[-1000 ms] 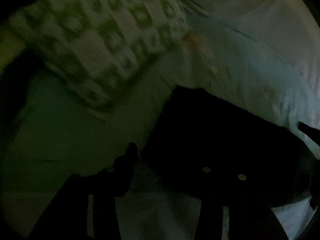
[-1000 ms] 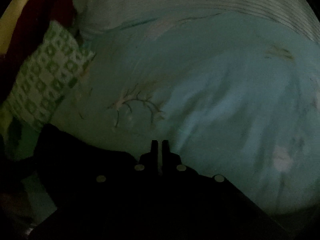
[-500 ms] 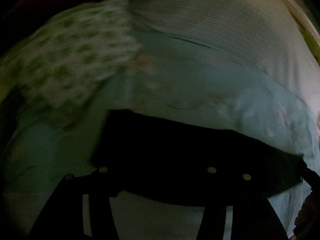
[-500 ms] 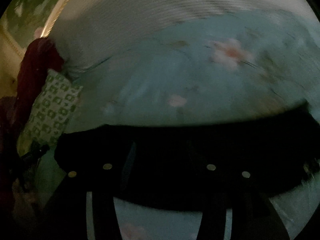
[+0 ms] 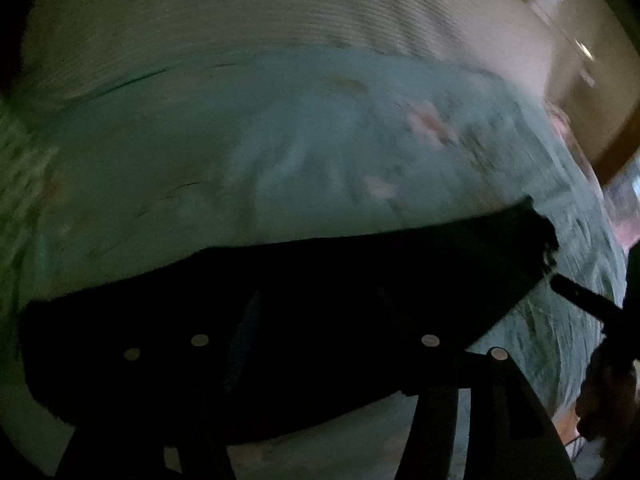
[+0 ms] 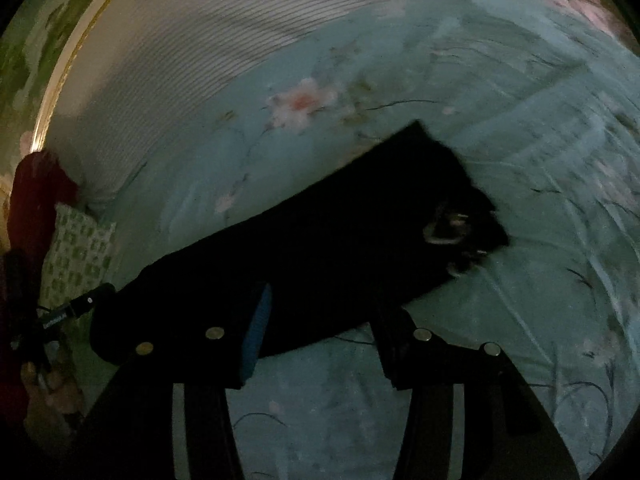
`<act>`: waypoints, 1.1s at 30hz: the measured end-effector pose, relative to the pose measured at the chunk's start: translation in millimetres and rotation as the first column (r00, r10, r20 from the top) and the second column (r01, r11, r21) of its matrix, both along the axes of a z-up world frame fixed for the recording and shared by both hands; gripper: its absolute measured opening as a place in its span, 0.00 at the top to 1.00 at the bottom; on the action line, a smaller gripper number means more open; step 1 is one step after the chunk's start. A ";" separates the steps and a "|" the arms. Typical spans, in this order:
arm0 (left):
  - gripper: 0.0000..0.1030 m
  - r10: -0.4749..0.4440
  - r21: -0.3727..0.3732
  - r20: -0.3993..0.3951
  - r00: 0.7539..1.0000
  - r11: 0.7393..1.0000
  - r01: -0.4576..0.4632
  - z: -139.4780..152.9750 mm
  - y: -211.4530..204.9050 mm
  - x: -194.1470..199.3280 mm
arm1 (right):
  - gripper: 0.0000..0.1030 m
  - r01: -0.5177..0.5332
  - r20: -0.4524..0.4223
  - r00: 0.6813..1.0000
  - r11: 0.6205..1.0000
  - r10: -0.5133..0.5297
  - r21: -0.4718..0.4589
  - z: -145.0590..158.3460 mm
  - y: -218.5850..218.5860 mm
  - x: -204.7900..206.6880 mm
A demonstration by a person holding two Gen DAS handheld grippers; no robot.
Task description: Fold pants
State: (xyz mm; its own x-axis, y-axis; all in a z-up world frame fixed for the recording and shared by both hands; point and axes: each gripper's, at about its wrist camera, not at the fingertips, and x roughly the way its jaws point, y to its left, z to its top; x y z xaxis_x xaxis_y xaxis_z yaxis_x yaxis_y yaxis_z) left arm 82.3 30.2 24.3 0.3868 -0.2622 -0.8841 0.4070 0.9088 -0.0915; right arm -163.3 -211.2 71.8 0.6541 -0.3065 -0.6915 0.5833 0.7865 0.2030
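Dim, blurry shots. Black pants [image 6: 320,248] lie flat on a bed, folded into a long, roughly rectangular strip of matte dark cloth; weave can't be made out. In the right wrist view the strip runs diagonally from lower left up to a pointed corner at upper right, with a small pale ring-shaped mark or label near that right end, too blurred to read. In the left wrist view the same pants [image 5: 280,312] stretch as a wide band across the lower half, right end ragged-edged.

Bedsheet [image 6: 500,120] is pale teal, smooth, printed with pink blossoms and thin dark twigs, lightly creased. Behind it a white ribbed blanket [image 6: 180,40], fine parallel ridges, soft fold at its edge. Green-and-white block-patterned pillow [image 6: 76,256] sits at far left, dark red cloth [image 6: 36,200] just above it.

Right tongs [image 6: 320,320]: the two dark fingers stand well apart, blue pad showing on the inner face of the left one, tips over the pants' near edge, nothing pinched between the pads. Left tongs [image 5: 316,320]: fingers spread, black against black cloth, jaws have just been opening further; pants lie under the tips, no pinch visible. The other gripper pokes in at the edge of each view, beside an end of the strip.
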 end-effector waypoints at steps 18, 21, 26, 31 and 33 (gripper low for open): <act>0.43 -0.414 0.042 -0.144 0.899 0.905 0.423 -41.0 -184.2 38.2 | 0.51 0.122 0.096 0.987 0.989 -0.130 0.088 -6.4 -61.3 -18.4; 0.43 -0.435 0.030 -0.175 0.883 0.894 0.446 -50.5 -202.8 45.9 | 0.51 0.122 0.111 0.985 0.988 -0.133 0.099 -5.3 -66.2 -17.4; 0.47 -0.474 -0.002 -0.237 0.848 0.873 0.488 -66.9 -230.0 55.9 | 0.53 0.113 0.123 0.984 0.987 -0.127 0.117 -5.6 -74.7 -14.9; 0.62 -0.514 0.004 -0.276 0.812 0.845 0.535 -79.8 -247.0 53.0 | 0.72 0.121 0.118 0.984 0.985 -0.136 0.126 -9.8 -80.0 -16.9; 0.77 -0.512 0.028 -0.271 0.815 0.843 0.538 -81.8 -248.5 52.7 | 0.81 0.126 0.115 0.983 0.984 -0.140 0.124 -11.1 -81.4 -19.2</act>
